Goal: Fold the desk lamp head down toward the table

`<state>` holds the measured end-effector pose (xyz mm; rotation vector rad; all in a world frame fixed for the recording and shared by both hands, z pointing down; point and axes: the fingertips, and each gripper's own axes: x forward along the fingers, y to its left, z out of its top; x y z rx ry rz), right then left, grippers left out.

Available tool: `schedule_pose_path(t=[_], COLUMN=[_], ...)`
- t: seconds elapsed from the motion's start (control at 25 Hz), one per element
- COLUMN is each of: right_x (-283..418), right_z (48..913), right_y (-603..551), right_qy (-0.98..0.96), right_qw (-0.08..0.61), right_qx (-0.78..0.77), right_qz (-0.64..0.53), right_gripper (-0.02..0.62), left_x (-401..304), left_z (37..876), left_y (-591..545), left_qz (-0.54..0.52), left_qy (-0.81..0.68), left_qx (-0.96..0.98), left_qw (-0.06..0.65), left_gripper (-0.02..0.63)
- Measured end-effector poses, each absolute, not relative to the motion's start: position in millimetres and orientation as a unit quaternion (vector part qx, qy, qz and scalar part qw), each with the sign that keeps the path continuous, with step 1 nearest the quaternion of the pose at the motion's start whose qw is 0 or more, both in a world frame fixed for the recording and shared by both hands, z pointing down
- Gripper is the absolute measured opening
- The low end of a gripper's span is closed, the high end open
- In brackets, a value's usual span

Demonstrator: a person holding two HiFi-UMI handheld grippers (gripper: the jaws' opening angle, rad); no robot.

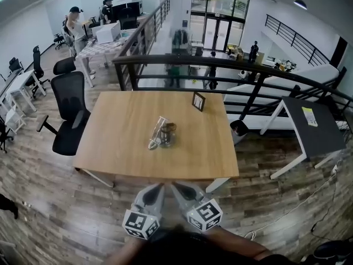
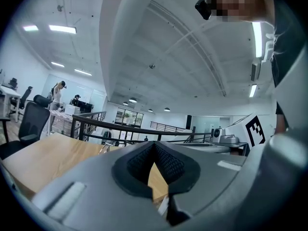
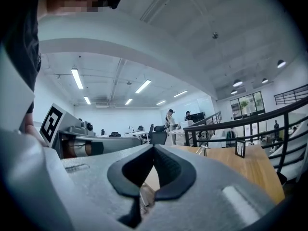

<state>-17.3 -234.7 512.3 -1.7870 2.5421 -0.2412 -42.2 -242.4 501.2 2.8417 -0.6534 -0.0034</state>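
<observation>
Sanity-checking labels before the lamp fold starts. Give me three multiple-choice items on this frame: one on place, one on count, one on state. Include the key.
1. Where does the small silvery metal desk lamp stand on the light wooden rectangular table?
A. around the middle
B. at the near left corner
C. against the far right edge

2. How many things stand on that table?
A. none
B. two
C. five

3. How are the left tool and the right tool?
A. both wide open
B. left clamped on the lamp
C. both shut and empty

Key:
1 A: the head view shows bare wood on every side of the lamp.
2 B: only the lamp and a small dark picture frame stand there.
3 C: in each gripper view the pad tips meet with nothing between them, and both tools sit short of the table's near edge.
</observation>
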Motion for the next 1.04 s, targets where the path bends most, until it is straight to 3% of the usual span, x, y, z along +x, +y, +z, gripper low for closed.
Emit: schedule_pose_path(t=[1.04], right_x=[-23], right_z=[506], right_y=[-219], right_qy=[0.818], right_qw=[0.013], right_qx=[-0.572], right_qz=[-0.067], right_gripper=[0.002], left_x=[-45], left_z=[496], left_y=[-229], left_qz=[-0.01], left_qy=[-0.224], left_qx=[0.969], left_qw=[0.099], left_gripper=[0.003])
